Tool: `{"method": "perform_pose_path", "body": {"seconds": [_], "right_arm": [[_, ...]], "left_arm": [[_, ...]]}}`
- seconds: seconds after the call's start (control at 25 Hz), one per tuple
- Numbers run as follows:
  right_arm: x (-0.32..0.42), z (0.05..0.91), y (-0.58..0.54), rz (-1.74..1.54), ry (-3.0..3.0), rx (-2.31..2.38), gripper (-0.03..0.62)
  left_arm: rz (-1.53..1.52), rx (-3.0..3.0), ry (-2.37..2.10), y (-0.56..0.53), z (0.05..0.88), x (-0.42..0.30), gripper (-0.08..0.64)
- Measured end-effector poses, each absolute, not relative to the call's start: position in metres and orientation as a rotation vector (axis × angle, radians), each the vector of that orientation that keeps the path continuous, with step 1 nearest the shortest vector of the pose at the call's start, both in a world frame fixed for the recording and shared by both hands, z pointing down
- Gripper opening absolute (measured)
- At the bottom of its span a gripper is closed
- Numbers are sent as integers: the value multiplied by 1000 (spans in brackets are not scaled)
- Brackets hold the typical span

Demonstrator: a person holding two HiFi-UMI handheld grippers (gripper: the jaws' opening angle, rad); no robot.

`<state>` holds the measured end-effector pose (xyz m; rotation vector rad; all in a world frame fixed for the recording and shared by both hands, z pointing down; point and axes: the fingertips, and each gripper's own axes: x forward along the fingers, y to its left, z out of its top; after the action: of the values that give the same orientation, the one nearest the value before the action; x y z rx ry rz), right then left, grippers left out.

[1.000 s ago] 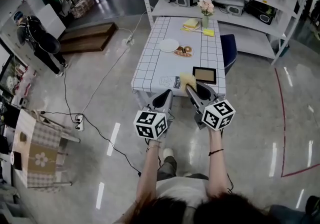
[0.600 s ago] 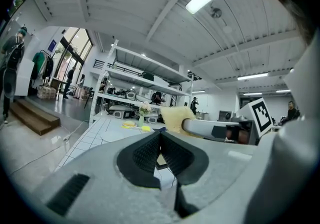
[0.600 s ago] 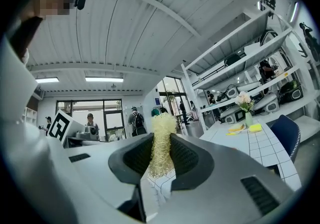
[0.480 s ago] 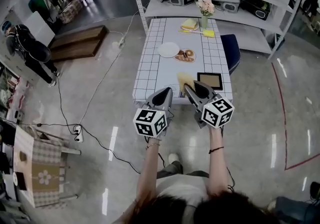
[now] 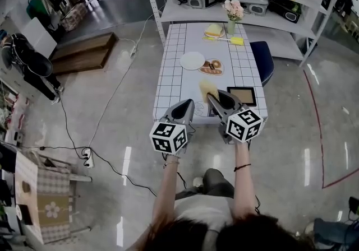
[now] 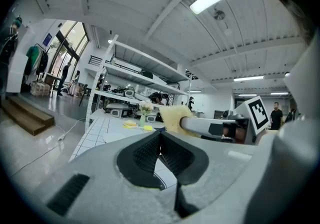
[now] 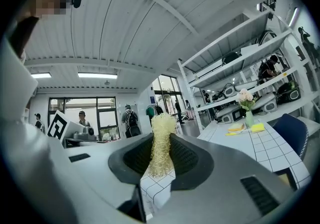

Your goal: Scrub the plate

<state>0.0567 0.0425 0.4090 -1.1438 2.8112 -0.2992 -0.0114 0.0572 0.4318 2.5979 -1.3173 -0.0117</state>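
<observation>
My right hand-held gripper (image 7: 161,137) pinches a yellow scrub pad (image 7: 161,120) upright between its jaws. My left hand-held gripper (image 6: 160,137) has its jaws pressed together on nothing. Both forearms (image 5: 167,188) reach forward side by side over the floor (image 5: 112,115), with the jaw tips at the near edge of the tabletop (image 5: 174,82). The white plate (image 5: 192,60) lies farther along the tabletop, well apart from both grippers.

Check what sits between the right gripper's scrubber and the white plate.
Head view: only bare checked tabletop lies between the yellow scrubber clamped in the right gripper and the white plate.
</observation>
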Motion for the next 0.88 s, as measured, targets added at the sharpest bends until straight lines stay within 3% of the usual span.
{"method": "perform_pose_path", "body": {"seconds": [0.88], "right_arm": [[36, 425, -79, -408, 2857, -1113, 74]], "left_arm": [[22, 2544, -1307, -55, 447, -41, 11]]}}
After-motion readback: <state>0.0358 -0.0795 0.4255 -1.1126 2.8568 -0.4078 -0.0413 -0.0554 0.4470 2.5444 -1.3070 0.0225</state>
